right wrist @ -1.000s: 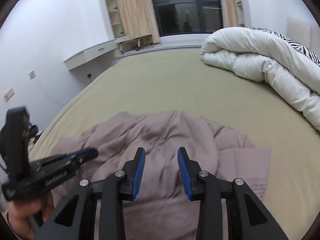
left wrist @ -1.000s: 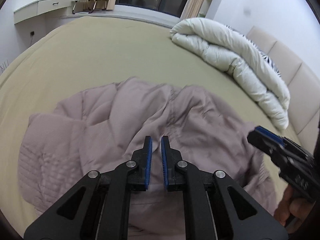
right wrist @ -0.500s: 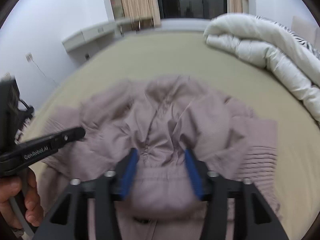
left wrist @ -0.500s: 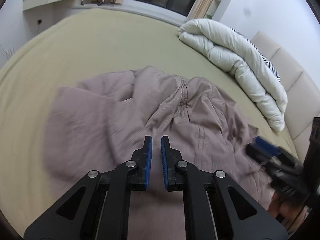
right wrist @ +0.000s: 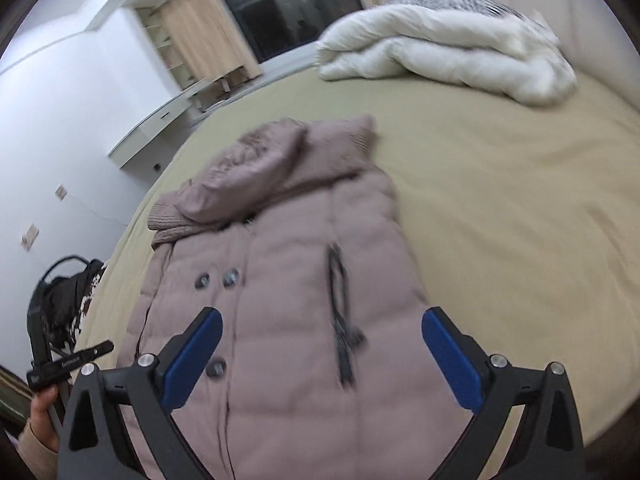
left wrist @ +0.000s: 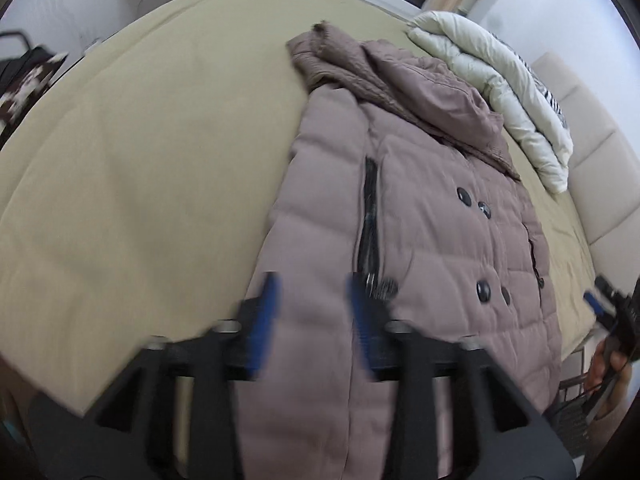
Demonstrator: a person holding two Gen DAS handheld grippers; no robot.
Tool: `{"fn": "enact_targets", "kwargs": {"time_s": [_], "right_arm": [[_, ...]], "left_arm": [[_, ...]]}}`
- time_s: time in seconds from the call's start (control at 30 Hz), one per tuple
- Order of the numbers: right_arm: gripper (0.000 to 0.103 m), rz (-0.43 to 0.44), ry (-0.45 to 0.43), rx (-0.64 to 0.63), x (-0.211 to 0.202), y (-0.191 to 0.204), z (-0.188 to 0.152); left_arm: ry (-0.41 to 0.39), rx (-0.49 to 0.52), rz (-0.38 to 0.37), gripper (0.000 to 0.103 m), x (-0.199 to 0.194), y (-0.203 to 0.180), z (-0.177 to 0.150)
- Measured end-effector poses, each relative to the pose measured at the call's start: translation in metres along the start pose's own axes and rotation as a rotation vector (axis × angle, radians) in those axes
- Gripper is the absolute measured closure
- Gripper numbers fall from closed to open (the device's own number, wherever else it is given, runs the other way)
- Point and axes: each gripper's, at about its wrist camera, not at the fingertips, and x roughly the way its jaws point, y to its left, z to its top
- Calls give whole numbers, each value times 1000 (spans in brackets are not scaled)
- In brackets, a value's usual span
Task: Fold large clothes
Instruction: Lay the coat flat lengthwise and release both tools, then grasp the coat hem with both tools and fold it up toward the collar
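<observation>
Left gripper [left wrist: 312, 316]: jaws seen opening, nothing pinched, held over the coat's hem.
Right gripper [right wrist: 320, 360]: jaws spread wide and opening, nothing gripped.
Coat [right wrist: 288, 280]: laid flat on the bed, buttons up, hood towards the far side.
Bed [left wrist: 140, 160]: covered by a beige sheet.
Duvet [right wrist: 440, 48]: white, bunched at the headboard end.
Room: white walls, a dark window [right wrist: 288, 12], a curtain [right wrist: 200, 32].

Bedroom in a home: big bed [right wrist: 520, 208] w/ beige sheet, padded headboard [left wrist: 592, 184], white duvet [right wrist: 448, 52] rolled up at the far end. Dark window [right wrist: 292, 12] w/ tan curtains [right wrist: 200, 28], white wall-mounted desk [right wrist: 160, 120] w/ drawers, shelves beside the curtains, wall sockets.
</observation>
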Motion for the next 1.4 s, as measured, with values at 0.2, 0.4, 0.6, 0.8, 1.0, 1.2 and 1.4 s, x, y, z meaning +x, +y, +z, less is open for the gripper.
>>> {"fn": "enact_targets", "kwargs": {"time_s": [0.2,0.4,0.6,0.8,1.0,1.2,1.4], "right_arm": [[0,-42,41,73,-33,-38,-53],[0,-44,116,115,-36,-60,-77],[0,-67,169,170,-34,-84,-87],[8,65,298,172,-9,-85,-96],[38,128,407,150,22,-85,-107],[53,229,405,227,26,-97,-106],[72,293,374,231,17,-91,-106]], "left_arm": [[-5,-48,-18,26,-43,21,-60],[85,-17,0,26,-37,28,-70],[165,-7,-47,26,-23,36,-77],[210,-61,-92,26,-12,48,-91],[224,-22,-107,26,-12,48,-96],[240,-57,-146,26,-5,51,-96],[275,-69,-194,46,0,45,-98]]}}
